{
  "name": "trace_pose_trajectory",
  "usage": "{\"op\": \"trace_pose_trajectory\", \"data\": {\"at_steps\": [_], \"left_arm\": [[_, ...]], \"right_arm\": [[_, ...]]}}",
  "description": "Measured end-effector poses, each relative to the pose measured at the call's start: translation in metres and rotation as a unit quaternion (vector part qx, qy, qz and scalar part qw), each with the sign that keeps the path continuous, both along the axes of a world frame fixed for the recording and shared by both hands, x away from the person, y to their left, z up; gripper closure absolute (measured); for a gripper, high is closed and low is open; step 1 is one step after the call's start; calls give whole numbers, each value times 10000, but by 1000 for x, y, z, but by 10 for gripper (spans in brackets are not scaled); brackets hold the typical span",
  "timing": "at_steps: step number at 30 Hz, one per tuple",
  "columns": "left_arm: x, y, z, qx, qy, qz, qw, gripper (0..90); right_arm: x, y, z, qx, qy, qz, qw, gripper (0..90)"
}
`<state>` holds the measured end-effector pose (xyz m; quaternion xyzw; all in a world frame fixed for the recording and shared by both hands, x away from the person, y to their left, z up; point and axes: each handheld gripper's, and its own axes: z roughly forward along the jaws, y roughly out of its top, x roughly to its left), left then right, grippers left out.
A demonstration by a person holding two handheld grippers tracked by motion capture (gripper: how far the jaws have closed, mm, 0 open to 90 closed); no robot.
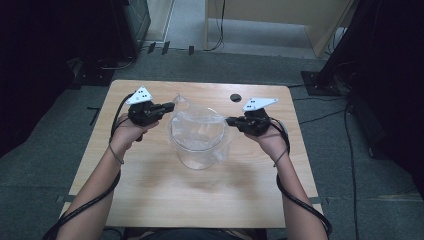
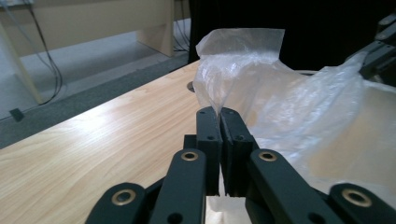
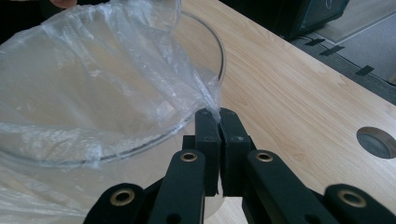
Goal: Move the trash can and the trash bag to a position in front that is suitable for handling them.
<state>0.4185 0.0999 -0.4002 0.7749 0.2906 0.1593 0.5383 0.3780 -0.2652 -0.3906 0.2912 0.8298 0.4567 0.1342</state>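
on the wooden table (image 1: 150, 195), in the high view, a clear glass bowl (image 1: 199, 152) is seen at the centre, lined with a thin clear plastic bag (image 1: 197, 127) whose edges spill over the rim. a round cable hole (image 1: 235, 97) is noted in the tabletop beyond the bowl, toward the far right. dark stands and loose cables are seen on the grey floor around the table. the left gripper (image 1: 170, 106) is held at the bowl's left, the right gripper (image 1: 231, 121) at its right, each pointed inward at the bag's edge; nothing is placed between either gripper and the bag.

in the left gripper view, the jaws of the left gripper (image 2: 220, 112) are pressed together on a raised flap of the plastic bag (image 2: 243, 60), which is drawn upward from between the tips. bare table (image 2: 93, 140) is seen to the left, and a pale wooden bench (image 2: 84, 18) on the floor beyond. part of the other gripper is glimpsed at the upper right edge.

in the right gripper view, the jaws of the right gripper (image 3: 219, 113) are closed on a pinch of the plastic bag (image 3: 93, 79), just outside the glass bowl's rim (image 3: 219, 60). the film is gathered to a point at the tips. the cable hole (image 3: 377, 142) is seen at the right.
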Motion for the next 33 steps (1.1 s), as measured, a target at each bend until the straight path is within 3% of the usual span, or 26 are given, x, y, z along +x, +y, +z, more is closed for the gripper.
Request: {"op": "trace_pose_trajectory", "data": {"at_steps": [4, 8, 12, 14, 18, 21, 25, 29, 33], "left_arm": [[4, 0, -7, 11, 30, 104, 9999, 895], [6, 0, -11, 13, 83, 148, 9999, 895], [8, 0, -14, -6, 121, 182, 9998, 893], [8, 0, -14, -9, 112, 193, 9998, 892], [6, 1, -11, -56, 68, 211, 9997, 890], [6, 1, -10, -87, 98, 214, 9997, 891], [7, 1, -10, -92, 293, 172, 9994, 895], [9, 0, -10, -101, 386, 127, 9991, 896], [12, -1, -7, -66, 525, 57, 9986, 895]], "right_arm": [[6, -1, -3, 13, 2, -39, 10000, 838], [7, -2, -1, 192, -99, -1, 9998, 681], [7, -3, 3, 364, -157, 105, 9992, 629], [9, -1, 5, 430, -199, 171, 9987, 559], [8, 3, 10, 365, -244, 386, 9983, 473], [5, 3, 14, 278, -225, 503, 9981, 457], [0, -1, 20, 276, -249, 513, 9980, 462], [-1, -1, 25, 553, -252, 399, 9974, 480], [4, 11, 23, 569, -224, 359, 9975, 510]]}}
